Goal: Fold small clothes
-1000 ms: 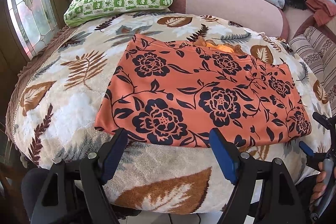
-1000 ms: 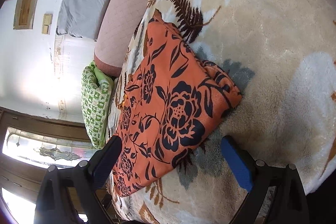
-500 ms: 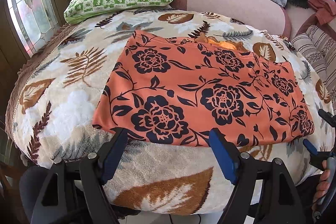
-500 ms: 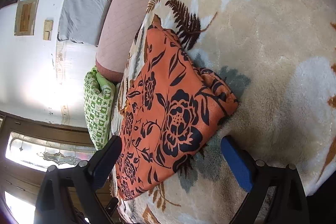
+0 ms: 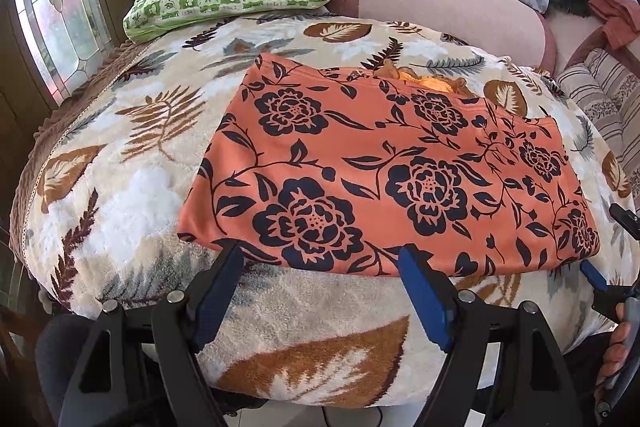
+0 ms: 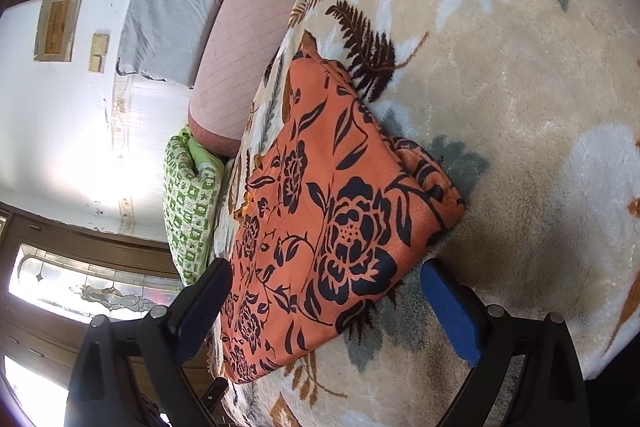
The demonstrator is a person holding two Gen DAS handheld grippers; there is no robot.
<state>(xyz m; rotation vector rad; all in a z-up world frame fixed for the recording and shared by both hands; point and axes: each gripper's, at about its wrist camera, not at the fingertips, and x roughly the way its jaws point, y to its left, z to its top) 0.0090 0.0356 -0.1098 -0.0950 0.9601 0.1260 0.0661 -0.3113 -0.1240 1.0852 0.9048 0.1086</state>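
Both tools have closed in on the orange floral garment [image 5: 384,179] over the last second; its near edge now meets the fingertips, which suggests the next fold is about to be gripped. The left gripper [image 5: 320,267] is spread wide and empty at the near hem. The right gripper [image 6: 328,291], also spread and empty, frames the garment's right end. The garment lies flat on the leaf-patterned blanket [image 5: 120,187], a rough rectangle with layered edges and a bright orange ruffle [image 5: 432,81] peeking out along its far side.

Both wrist views: orange garment [image 5: 384,179], close.
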